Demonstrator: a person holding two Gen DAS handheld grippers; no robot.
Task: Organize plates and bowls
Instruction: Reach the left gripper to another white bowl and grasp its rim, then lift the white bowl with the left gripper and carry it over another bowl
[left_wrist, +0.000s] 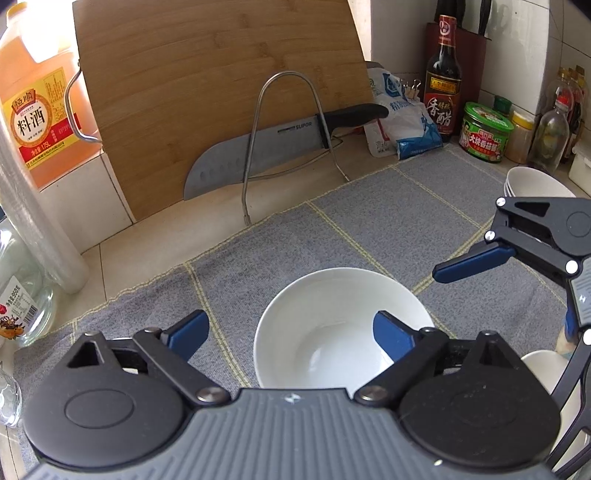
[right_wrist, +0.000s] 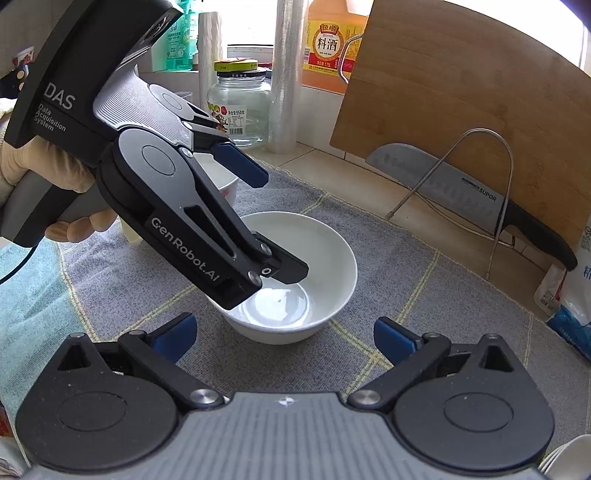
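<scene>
Fingers of our left gripper (left_wrist: 291, 334) stand apart, straddling the near-left rim of the white bowl (left_wrist: 332, 325): the left pad hangs outside the wall, the right pad (left_wrist: 388, 334) sits inside the hollow, and we cannot tell whether either pad touches the porcelain. The bowl stands upright on the grey checked cloth (left_wrist: 369, 221) that covers the bench. Beyond the left fingers a knife (left_wrist: 258, 151) leans in a wire rack (left_wrist: 284, 110) against a bamboo cutting board (left_wrist: 221, 81). Farther right, our right gripper (right_wrist: 284, 338) hovers just short of the same bowl (right_wrist: 325, 258), its fingers wide apart and empty. Past them to the right, a stack of white bowls (left_wrist: 532, 182) waits near the jars.
</scene>
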